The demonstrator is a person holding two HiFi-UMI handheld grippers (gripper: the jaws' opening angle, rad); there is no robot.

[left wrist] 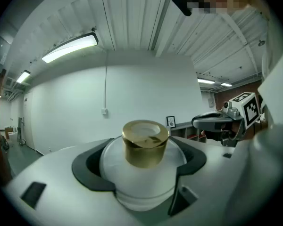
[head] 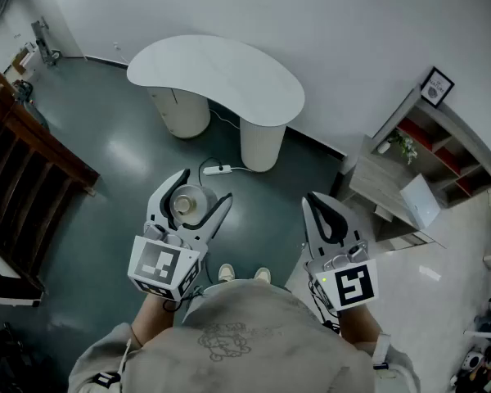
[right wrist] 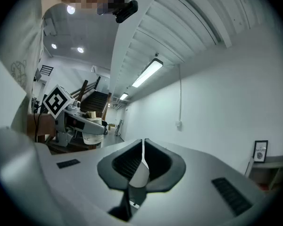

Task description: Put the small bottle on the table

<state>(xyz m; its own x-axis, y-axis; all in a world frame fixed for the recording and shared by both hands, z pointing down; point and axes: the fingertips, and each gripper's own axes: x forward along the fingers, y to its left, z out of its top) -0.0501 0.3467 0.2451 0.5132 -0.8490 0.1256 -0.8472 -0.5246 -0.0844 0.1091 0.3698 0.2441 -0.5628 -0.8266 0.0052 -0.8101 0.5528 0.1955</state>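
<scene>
**Item: small bottle, held in left tongs above the floor**

Containers: small bottle [left wrist: 144, 173], cap on, contents not visible through the frosted wall. Grey shelf unit [head: 442, 150] at the right wall has red-backed compartments; what they hold is too small to tell. A small potted plant [head: 404, 146] stands on its low end and a framed picture [head: 436, 87] on its top.

Appearance: squat, rounded, milky-white body; short gold cylindrical cap with a pale top, facing up.

Location: clamped at the body between the widely spread jaws of the left gripper [head: 204, 185], in front of the person, over the dark floor, well short of the white kidney-shaped table [head: 229, 68].

Right gripper [head: 315, 199]: jaws pressed together, nothing between them.
</scene>
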